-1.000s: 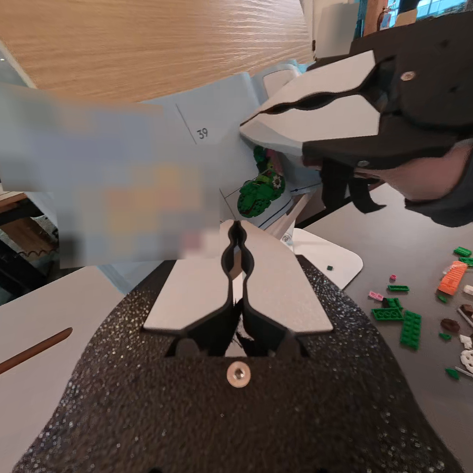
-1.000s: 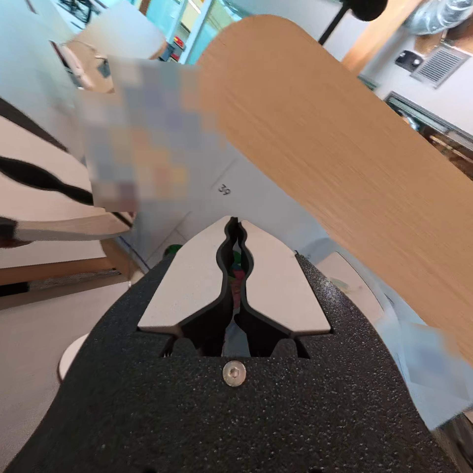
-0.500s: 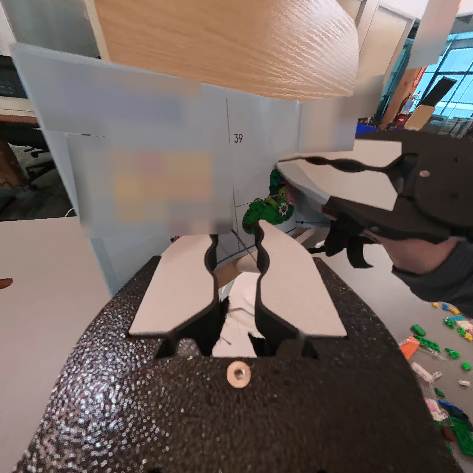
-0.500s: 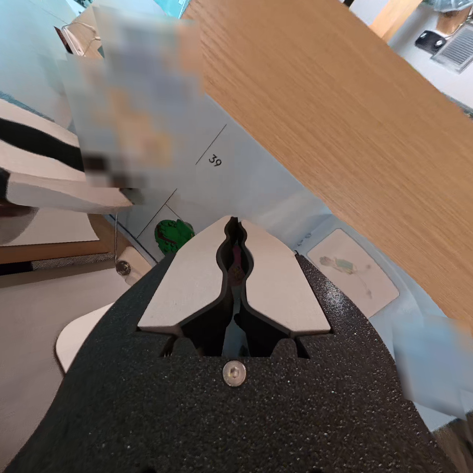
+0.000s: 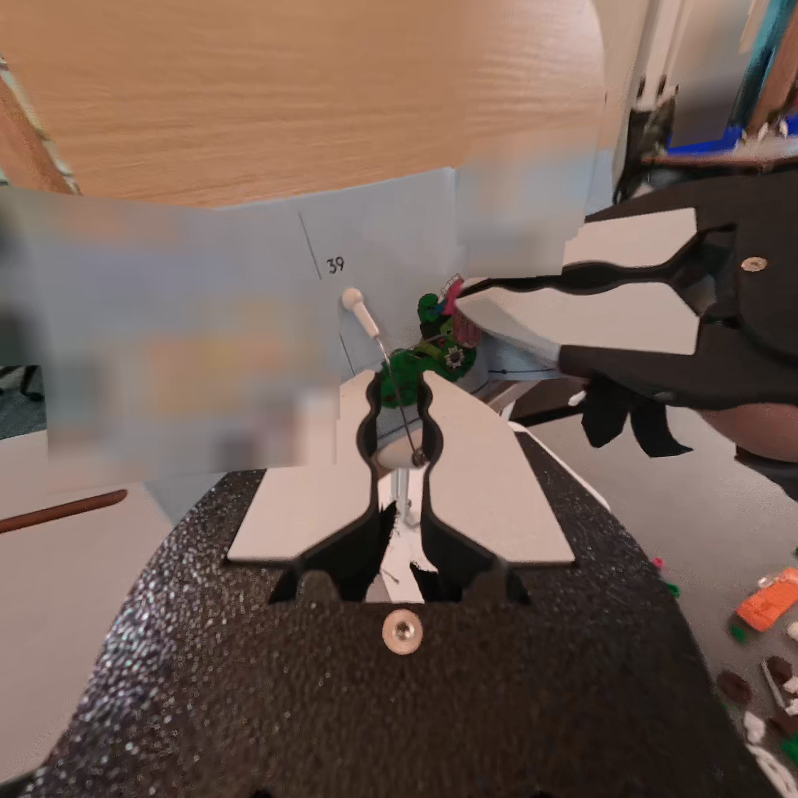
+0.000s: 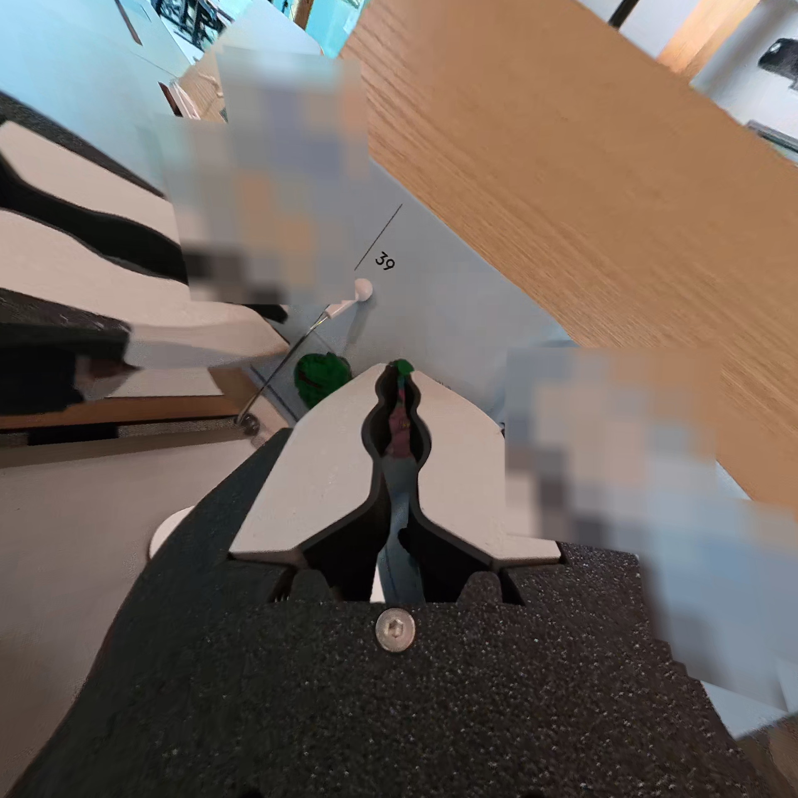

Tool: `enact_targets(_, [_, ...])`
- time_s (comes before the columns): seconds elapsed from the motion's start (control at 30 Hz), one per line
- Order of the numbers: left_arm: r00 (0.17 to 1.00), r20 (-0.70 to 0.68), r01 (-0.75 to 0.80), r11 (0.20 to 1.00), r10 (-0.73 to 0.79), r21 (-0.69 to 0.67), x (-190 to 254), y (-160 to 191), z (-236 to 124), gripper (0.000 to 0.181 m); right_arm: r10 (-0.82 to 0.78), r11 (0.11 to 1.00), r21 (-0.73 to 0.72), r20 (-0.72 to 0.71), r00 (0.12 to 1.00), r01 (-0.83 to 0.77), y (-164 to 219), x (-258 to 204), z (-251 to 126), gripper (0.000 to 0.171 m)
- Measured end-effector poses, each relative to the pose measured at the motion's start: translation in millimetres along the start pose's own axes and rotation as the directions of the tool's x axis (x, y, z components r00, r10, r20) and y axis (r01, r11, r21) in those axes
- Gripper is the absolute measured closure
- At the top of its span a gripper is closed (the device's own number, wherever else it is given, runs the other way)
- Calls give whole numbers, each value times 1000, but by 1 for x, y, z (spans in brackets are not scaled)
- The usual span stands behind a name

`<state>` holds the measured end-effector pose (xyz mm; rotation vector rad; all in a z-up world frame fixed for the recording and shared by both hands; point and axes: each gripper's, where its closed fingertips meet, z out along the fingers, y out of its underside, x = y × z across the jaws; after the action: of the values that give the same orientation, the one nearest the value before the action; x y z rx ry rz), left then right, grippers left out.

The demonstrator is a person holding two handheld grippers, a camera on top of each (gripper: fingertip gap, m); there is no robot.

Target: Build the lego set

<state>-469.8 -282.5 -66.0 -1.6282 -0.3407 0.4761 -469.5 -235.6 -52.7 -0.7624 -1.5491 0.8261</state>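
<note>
Our right tongs (image 6: 399, 375) are pinched tight on a small pink and green lego assembly (image 6: 400, 421), which sits in the slot between the white fingers (image 6: 319, 466) with a green bit poking out at the tips. In the left wrist view we can see those same tongs (image 5: 464, 298) coming in from the right, holding the pink piece up against the pale blue instruction booklet page (image 5: 388, 242). Our left tongs (image 5: 399, 380) are narrow, tips just a slit apart, with nothing gripped that we can see. Right ahead of them a thin wire arm with a white rounded tip (image 5: 360, 313) presses on the propped-up page, beside the printed green model picture (image 5: 432, 362). Behind the booklet is a light wooden board (image 5: 302, 95). Off to the right, loose orange, green and brown lego pieces (image 5: 764, 604) lie scattered on the grey table (image 5: 647, 488).
</note>
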Motion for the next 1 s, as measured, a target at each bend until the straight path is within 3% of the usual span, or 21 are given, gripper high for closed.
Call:
enact_targets(0.03, [1000, 23, 13, 999, -15, 50, 2, 1, -12, 166, 2, 1000, 19, 6, 1000, -2, 0, -1, -11, 167])
enact_targets(0.13, [997, 66, 22, 982, -35, 186, 16, 11, -49, 167, -7, 998, 57, 45, 999, 4, 7, -7, -54, 166])
enact_targets(0.3, [994, 89, 38, 967, -63, 251, 55, 44, -96, 163, 26, 997, 68, 143, 989, -36, 32, -27, -160, 160])
enact_targets(0.4, [995, 92, 25, 971, -48, 238, 80, 66, -114, 162, 154, 986, 40, 197, 968, -165, 53, -45, -233, 157])
enact_targets(0.57, [990, 134, 15, 975, -45, 223, 84, 90, -136, 160, 255, 967, 2, 100, 962, -257, 97, -59, -328, 152])
enact_targets(0.7, [981, 192, -30, 980, -9, 197, 71, 110, -141, 158, 203, 978, 64, -75, 976, -198, 131, -51, -372, 153])
enact_targets(0.8, [988, 147, 20, 973, -55, 229, 72, 109, -139, 158, 186, 977, 145, -201, 962, -159, 144, -43, -391, 156])
enact_targets(1.0, [987, 159, 1, 972, -40, 235, 75, 108, -143, 162, 204, 969, 180, -182, 962, -172, 151, -50, -403, 163])
